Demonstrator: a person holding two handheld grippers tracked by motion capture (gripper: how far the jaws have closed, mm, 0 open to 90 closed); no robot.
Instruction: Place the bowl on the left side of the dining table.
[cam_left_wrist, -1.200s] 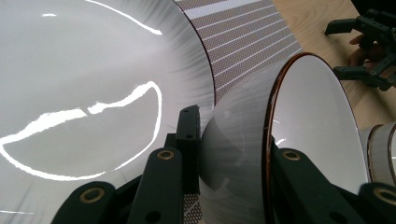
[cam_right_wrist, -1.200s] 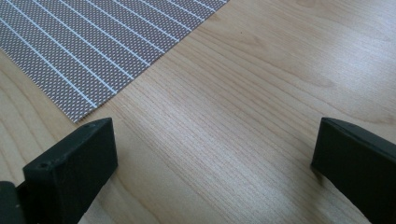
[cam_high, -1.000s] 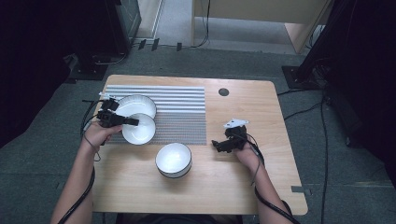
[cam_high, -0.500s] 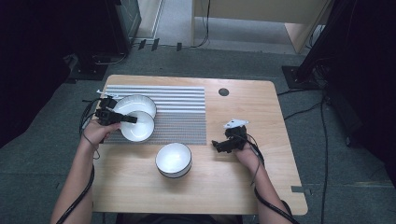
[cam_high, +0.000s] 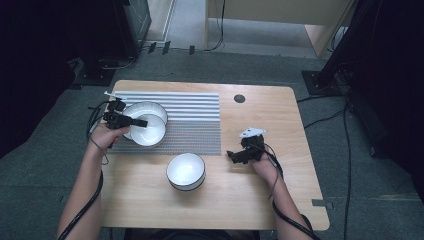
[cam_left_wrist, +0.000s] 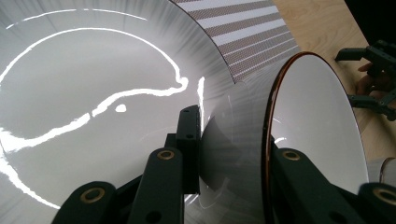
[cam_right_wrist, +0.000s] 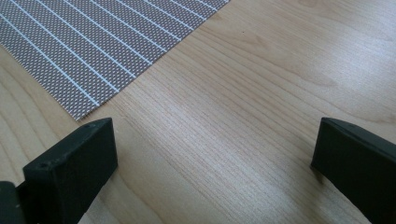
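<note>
Gripping the rim of a white bowl (cam_high: 148, 131), the left tool (cam_high: 131, 121) is seen near the table's left edge, its jaws clamped on the bowl's wall, one inside and one outside, as the left gripper view makes plain. The held bowl (cam_left_wrist: 308, 135) is tilted there, its dark-edged rim turned toward the camera. It is held over a second white bowl (cam_high: 145, 109), which sits on the striped mat (cam_high: 195, 120) toward the far-left corner of the table (cam_high: 280, 200); whether the two bowls touch cannot be told. In the left gripper view that second bowl (cam_left_wrist: 93, 84) is seen close up with bright reflections across its inside.

A third white bowl (cam_high: 185, 171) is set on bare wood just off the mat's near edge, around the middle of the table, well apart from both tools.

The right tool (cam_high: 239, 156) is held low over the bare wood near the mat's near-right corner, grasped by the right hand (cam_high: 260, 162). In the right gripper view its jaws are spread wide with nothing between them, and the mat's corner (cam_right_wrist: 93, 42) lies just ahead on the wood
</note>
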